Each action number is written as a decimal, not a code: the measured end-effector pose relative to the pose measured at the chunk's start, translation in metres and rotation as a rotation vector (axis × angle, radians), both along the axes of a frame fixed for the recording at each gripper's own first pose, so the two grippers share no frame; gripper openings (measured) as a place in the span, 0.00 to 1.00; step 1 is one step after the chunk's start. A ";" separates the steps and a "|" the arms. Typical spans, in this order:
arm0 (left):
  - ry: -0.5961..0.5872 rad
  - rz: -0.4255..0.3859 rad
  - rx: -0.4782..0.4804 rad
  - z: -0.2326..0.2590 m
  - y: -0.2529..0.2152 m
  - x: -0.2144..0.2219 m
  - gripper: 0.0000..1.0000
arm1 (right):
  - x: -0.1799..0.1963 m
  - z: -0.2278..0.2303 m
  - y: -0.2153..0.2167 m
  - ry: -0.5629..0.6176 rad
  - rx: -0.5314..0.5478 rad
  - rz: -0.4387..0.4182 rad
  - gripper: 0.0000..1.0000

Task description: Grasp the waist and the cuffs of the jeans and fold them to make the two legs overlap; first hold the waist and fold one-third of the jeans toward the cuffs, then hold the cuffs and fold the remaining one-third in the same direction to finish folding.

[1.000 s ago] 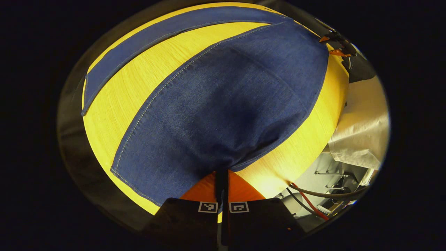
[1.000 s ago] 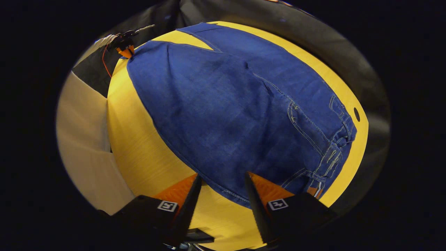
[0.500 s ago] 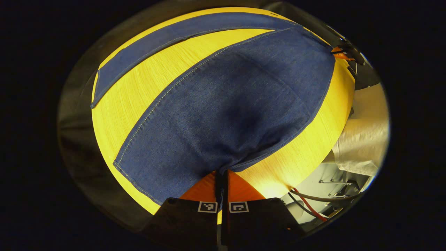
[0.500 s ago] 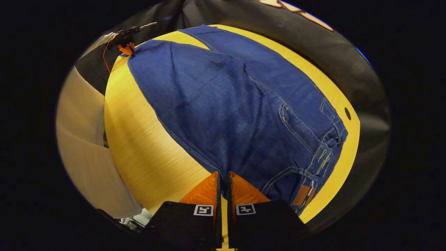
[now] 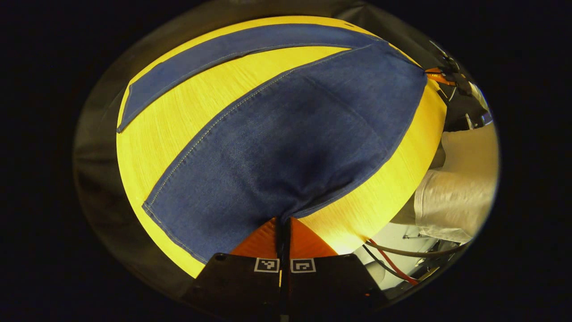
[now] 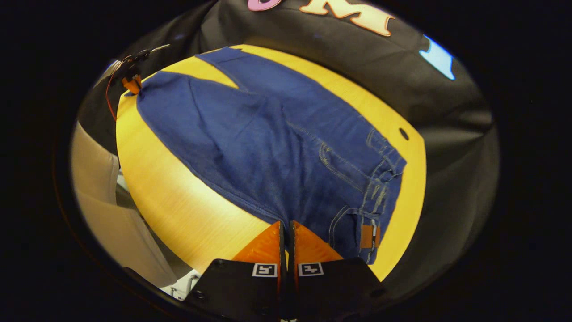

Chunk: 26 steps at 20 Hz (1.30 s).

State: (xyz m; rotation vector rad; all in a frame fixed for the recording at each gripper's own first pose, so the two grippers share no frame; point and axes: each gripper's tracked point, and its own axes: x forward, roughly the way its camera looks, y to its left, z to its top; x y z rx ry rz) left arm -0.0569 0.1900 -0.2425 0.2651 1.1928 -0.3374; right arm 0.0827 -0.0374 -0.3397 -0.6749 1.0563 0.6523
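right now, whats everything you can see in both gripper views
jeans: one pair, blue denim, spread flat on the table, legs apart, waist at the right gripper's end
leather patch: one, brown, on the waistband
table: one, yellow wood grain, under the jeans
hole: one, dark, in the table past the waistband
cables: a few, red and dark, below the table edge
sleeve: one, pale, beside the table
left gripper: one, shut on the near leg's cuff edge
right gripper: one, shut on the jeans' near edge by the waist
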 end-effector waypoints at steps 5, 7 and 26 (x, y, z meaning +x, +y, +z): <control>-0.134 0.019 0.030 0.057 0.020 0.021 0.00 | 0.025 0.042 0.024 -0.161 0.035 -0.081 0.03; -0.217 0.043 0.059 0.084 0.031 0.043 0.00 | 0.042 0.059 0.035 -0.230 0.048 -0.115 0.00; -0.312 0.016 0.384 0.144 0.104 0.327 0.00 | 0.276 -0.005 0.084 -0.247 0.186 -0.373 0.02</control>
